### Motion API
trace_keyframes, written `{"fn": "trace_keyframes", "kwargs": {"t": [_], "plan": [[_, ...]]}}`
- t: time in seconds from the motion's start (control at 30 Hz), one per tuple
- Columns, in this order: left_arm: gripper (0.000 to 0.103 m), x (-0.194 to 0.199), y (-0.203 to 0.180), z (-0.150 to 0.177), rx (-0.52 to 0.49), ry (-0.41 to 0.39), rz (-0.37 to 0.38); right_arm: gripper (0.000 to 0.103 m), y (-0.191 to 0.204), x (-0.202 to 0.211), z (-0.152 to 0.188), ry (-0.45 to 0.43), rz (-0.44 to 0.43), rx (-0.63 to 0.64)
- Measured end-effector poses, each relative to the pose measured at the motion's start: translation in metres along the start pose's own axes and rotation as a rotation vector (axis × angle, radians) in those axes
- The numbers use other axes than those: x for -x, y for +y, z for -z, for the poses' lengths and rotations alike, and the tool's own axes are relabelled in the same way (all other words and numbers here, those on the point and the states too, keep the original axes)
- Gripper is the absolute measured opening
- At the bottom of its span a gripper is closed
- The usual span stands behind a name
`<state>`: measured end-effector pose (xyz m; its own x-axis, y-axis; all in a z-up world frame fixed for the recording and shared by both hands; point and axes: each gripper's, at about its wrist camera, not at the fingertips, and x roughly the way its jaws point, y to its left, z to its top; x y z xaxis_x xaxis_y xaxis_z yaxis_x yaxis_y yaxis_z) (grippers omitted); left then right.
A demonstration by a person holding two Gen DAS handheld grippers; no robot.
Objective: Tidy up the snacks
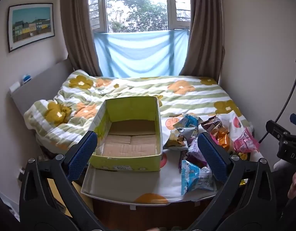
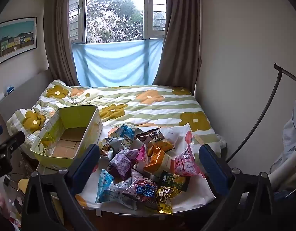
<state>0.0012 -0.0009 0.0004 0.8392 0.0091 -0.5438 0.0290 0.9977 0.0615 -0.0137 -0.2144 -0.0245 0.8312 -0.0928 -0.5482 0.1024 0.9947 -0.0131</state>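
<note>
Snack packets heaped beside empty cardboard box, jaws wide.

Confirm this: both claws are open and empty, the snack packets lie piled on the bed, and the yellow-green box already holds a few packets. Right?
Not quite. The yellow-green box is empty; the left wrist view shows only its bare cardboard floor. The rest stands: left claw and right claw are open and empty, snack packets piled on the bed.
</note>
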Motion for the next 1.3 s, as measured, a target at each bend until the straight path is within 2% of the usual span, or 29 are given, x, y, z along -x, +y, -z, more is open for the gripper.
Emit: {"fn": "trace_keyframes", "kwargs": {"t": [0.27, 0.37, 1.3], "plan": [[0.103, -0.006, 0.005, -0.007, 0.008, 0.003, 0.015, 0.103, -0.001, 0.000, -0.001, -0.012, 0.007, 0.005], [0.103, -0.011, -0.007, -0.003, -0.002, 0.004, 0.012, 0.103, 0.000, -0.001, -0.003, -0.008, 0.007, 0.001], [0.103, 0.004, -0.003, -0.001, -0.009, -0.007, 0.002, 0.103, -0.002, 0.001, -0.001, -0.003, 0.010, -0.010]]}}
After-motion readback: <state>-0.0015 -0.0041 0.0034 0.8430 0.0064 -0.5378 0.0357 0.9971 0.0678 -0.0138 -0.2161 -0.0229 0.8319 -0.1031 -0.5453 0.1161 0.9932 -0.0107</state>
